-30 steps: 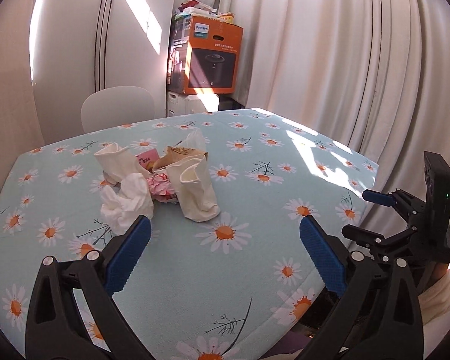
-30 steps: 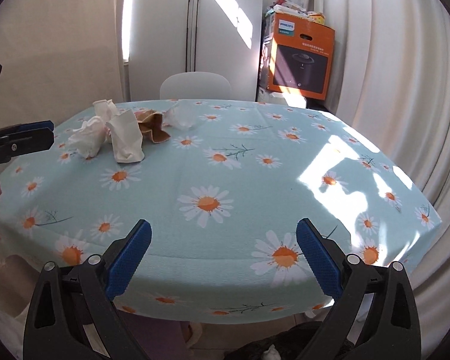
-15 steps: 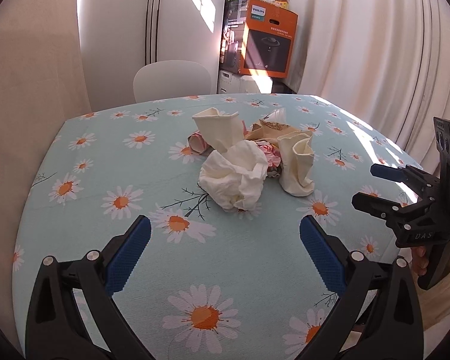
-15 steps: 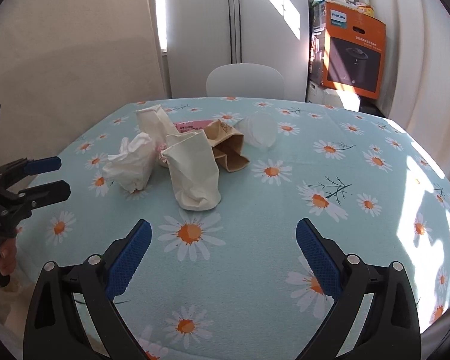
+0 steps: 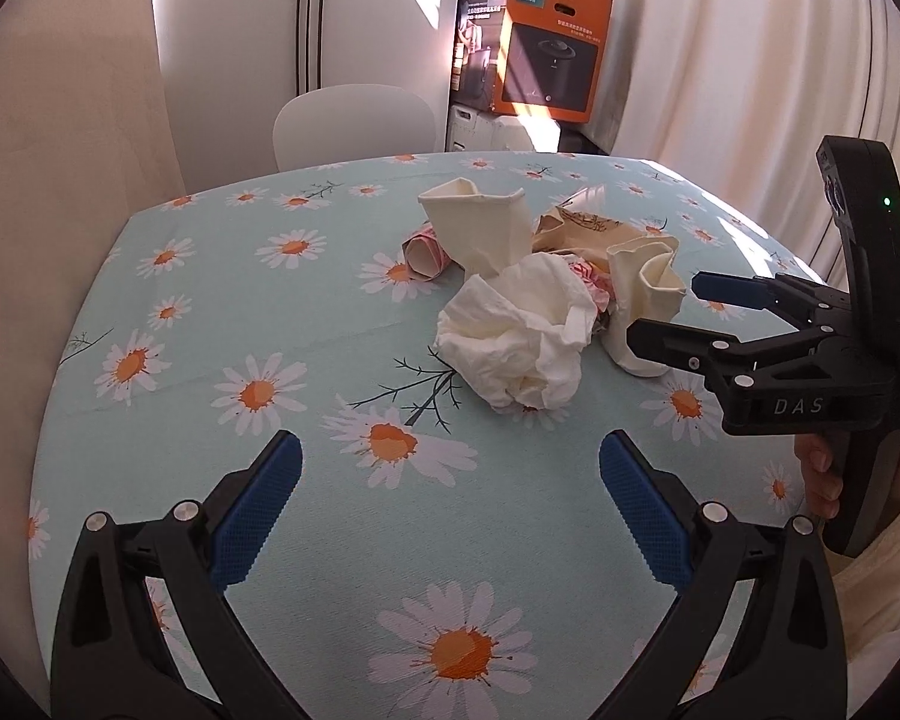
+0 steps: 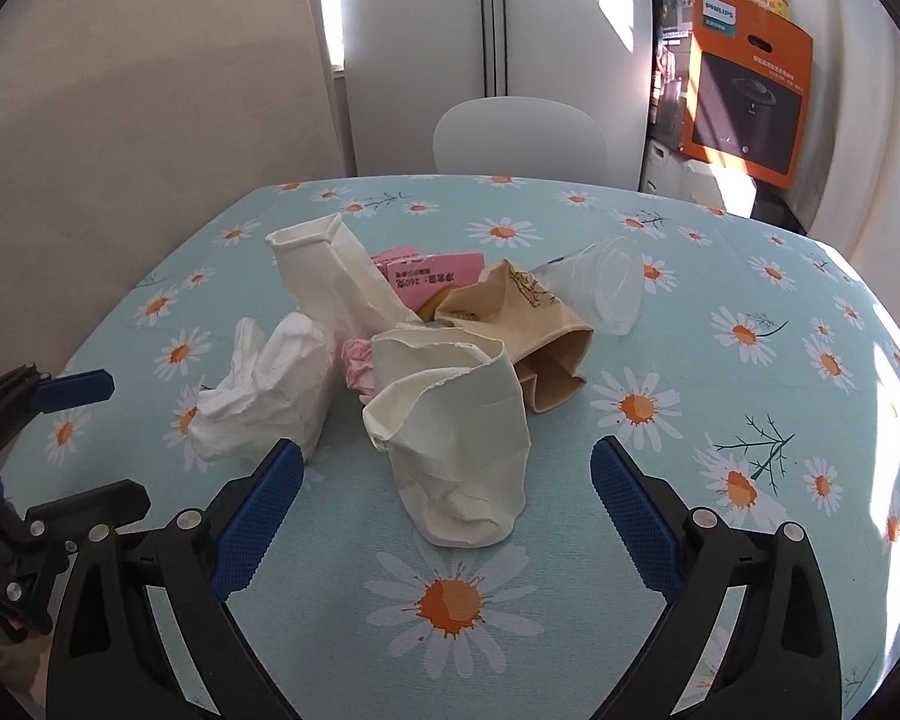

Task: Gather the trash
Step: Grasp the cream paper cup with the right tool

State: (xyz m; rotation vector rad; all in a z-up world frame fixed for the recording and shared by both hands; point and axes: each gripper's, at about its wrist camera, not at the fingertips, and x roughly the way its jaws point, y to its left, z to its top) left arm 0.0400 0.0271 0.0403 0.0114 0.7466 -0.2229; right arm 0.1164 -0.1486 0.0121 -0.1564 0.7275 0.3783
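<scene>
A round table (image 6: pixel 720 420), draped in a daisy-print cloth, is shown bearing a central trash pile: crushed cream paper cups (image 6: pixel 456 438), a crumpled white tissue (image 5: pixel 522 342), a brown paper cup (image 6: pixel 534 324), a clear plastic cup (image 6: pixel 606 285). Both the left gripper (image 5: pixel 450 504) and the right gripper (image 6: pixel 447 504) are held level before the pile, jaws spread wide, nothing gripped

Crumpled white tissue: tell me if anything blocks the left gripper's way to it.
Nothing visible does. The left gripper is open, and only bare daisy tablecloth lies between it and the crumpled white tissue. The right gripper sits off to the side near a crushed cup.
</scene>
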